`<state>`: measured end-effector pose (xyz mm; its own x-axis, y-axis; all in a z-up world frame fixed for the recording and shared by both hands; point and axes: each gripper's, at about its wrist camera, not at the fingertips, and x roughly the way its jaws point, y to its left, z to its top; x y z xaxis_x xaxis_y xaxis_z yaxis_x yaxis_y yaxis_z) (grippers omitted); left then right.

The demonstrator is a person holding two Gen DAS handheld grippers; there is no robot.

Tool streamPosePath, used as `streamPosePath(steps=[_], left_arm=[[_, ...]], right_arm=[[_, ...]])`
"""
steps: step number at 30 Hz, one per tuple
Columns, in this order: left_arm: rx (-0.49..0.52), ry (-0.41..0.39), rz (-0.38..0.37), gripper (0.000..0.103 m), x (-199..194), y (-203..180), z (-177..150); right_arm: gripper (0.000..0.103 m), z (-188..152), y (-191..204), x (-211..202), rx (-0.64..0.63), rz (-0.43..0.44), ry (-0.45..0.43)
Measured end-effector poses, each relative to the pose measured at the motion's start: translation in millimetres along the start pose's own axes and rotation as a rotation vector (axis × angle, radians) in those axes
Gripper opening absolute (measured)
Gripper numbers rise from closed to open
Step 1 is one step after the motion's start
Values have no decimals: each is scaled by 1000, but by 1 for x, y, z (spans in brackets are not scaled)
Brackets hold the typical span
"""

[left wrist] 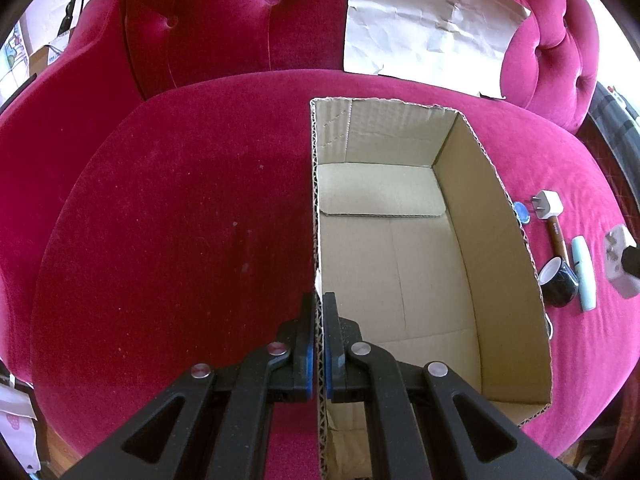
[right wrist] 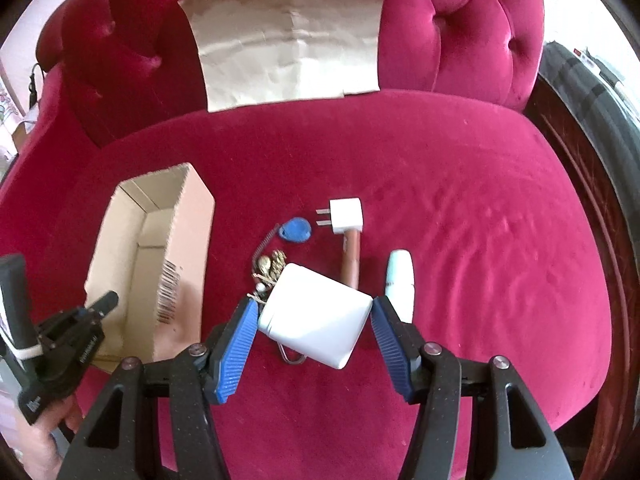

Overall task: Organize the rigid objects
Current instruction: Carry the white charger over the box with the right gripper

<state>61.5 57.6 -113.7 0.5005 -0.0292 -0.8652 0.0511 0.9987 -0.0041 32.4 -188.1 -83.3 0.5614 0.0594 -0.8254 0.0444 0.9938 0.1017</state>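
1. The right gripper (right wrist: pixel 314 314) clasps one white box-shaped charger (right wrist: pixel 316 314) with rounded corners and a smooth, plain face; the blue ribbed pads (right wrist: pixel 240 332) press on its two opposite sides, and it sits tilted between them.
2. The charger hangs over the red velvet seat (right wrist: pixel 460 240), to the right of the cardboard box (right wrist: pixel 188 240) and well apart from it.
3. The left gripper (left wrist: pixel 319 304) is clenched on the left wall of the one cardboard box (left wrist: pixel 400 260), one finger outside the wall and one inside; in the right wrist view this gripper (right wrist: pixel 100 306) shows at the box's near edge, with a hand (right wrist: pixel 36 444) below it.
4. The box is open at the top, plain brown, with bare corrugated edges; the left wrist view shows nothing lying on its floor.
5. Loose things to the right of the box, counted: one small white plug (right wrist: pixel 346 216) with two prongs, one blue oval tag (right wrist: pixel 295 230), one brown stick-shaped piece (right wrist: pixel 351 258) just below the plug, one pale blue-white tube (right wrist: pixel 400 280), and one bunch of keys and gold trinkets (right wrist: pixel 269 266) partly hidden behind the charger.
6. The left wrist view also shows one dark cup (left wrist: pixel 558 282) lying on its side just beside the box's right wall.
7. One creased sheet of brown paper (right wrist: pixel 288 44) leans on the seat's tufted back, beyond the box.
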Motion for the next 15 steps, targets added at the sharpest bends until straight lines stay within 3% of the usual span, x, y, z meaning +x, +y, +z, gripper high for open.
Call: streamPosePath(steps=[15], left_arm=[[-10, -6, -21, 3, -2, 1, -2]], right_arm=[[63, 23, 43, -17, -72, 86, -116]])
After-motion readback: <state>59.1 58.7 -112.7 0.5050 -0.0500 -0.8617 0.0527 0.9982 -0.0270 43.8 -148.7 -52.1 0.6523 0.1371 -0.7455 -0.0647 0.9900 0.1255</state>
